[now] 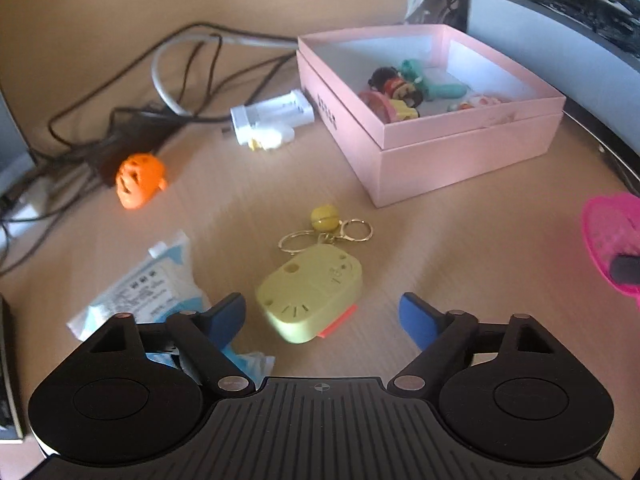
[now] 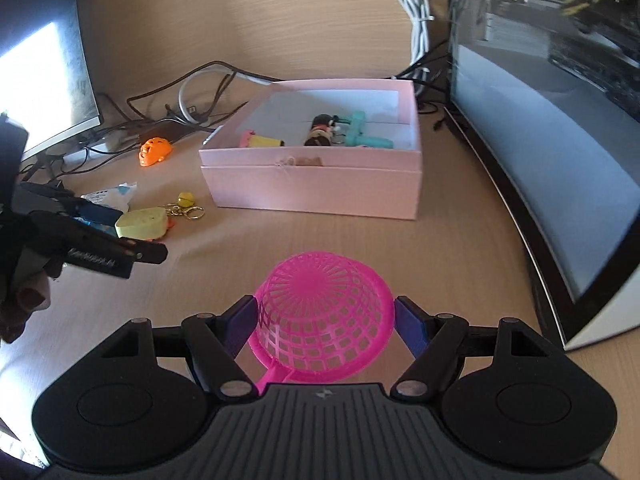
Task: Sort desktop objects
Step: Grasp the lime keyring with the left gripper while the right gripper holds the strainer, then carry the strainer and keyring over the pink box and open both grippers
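A pink box [image 1: 460, 160] [image 2: 320, 188] stands open on the desk and holds several small toys [image 1: 396, 92]. A yellow keychain gadget [image 1: 312, 292] [image 2: 142, 222] lies on the desk just ahead of my left gripper [image 1: 322, 316], which is open and empty with the gadget between its fingers' line. My right gripper [image 2: 326, 320] is shut on a pink mesh strainer [image 2: 324, 316], which also shows at the right edge of the left wrist view [image 1: 612, 244]. An orange toy [image 1: 140, 180] [image 2: 155, 151] lies at the left.
A blue-white wet-wipe packet [image 1: 148, 288] lies left of my left gripper. A white charger [image 1: 272, 120] and tangled cables [image 1: 132, 112] lie behind. A curved monitor [image 2: 560, 140] stands on the right, another monitor [image 2: 44, 80] on the left.
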Available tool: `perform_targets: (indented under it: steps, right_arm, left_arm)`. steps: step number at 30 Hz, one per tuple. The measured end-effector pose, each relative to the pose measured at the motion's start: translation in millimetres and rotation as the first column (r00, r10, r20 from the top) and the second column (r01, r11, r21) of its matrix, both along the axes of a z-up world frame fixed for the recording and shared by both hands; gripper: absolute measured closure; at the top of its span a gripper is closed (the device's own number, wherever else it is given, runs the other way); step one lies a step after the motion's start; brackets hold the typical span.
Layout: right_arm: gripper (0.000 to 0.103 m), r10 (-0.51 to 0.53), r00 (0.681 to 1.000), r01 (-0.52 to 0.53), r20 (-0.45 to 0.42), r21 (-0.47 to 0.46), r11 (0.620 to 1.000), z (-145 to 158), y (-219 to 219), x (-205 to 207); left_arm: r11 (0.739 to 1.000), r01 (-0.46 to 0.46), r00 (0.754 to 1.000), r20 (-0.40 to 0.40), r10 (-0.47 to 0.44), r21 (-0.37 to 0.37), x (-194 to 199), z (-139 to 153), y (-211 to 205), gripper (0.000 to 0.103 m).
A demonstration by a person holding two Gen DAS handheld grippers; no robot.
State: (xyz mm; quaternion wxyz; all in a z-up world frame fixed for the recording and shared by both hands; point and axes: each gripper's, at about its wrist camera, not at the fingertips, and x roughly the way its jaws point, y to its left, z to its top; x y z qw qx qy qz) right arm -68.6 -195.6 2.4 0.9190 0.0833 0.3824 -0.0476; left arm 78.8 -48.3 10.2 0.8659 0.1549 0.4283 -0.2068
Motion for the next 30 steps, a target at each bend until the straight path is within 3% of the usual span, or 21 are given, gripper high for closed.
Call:
perform_targets:
  steps: [3,4,15,22,26,30]
  right_arm:
    - [0.028,0.002,1.000,-0.002,-0.003,-0.002,1.000,-1,-1,-3]
    - [0.028,0.004,1.000,-0.004,-0.004,-0.004,1.000,-1,0,-4]
    - [0.028,0.115,0.993,-0.116,-0.029,-0.012,0.993,5,2,0]
    - [0.028,0.164,0.978,-0.159,0.126,-0.048,0.986,71,-12,2]
    - [0.028,0.128,0.969,-0.117,0.213,-0.061,0.991,110,-31,21]
    - [0.028,0.086,0.960,-0.070,0.265,-0.070,0.995,128,-51,44]
  left_arm:
    - [1.000,-0.023,1.000,0.002,0.023,-0.012,1,-1,-1,0.038]
    - [0.999,-0.029,1.000,0.006,0.029,-0.016,0,1,-1,0.041]
    - [0.998,0.014,0.999,0.037,-0.012,-0.060,-68,25,-2,0.041]
    - [0.989,0.025,0.990,0.140,-0.004,-0.147,-85,78,2,0.041]
    - [0.983,0.031,0.974,0.227,0.010,-0.179,-67,112,-7,0.041]
    - [0.974,0.058,0.962,0.275,0.005,-0.218,-38,129,-28,0.041]
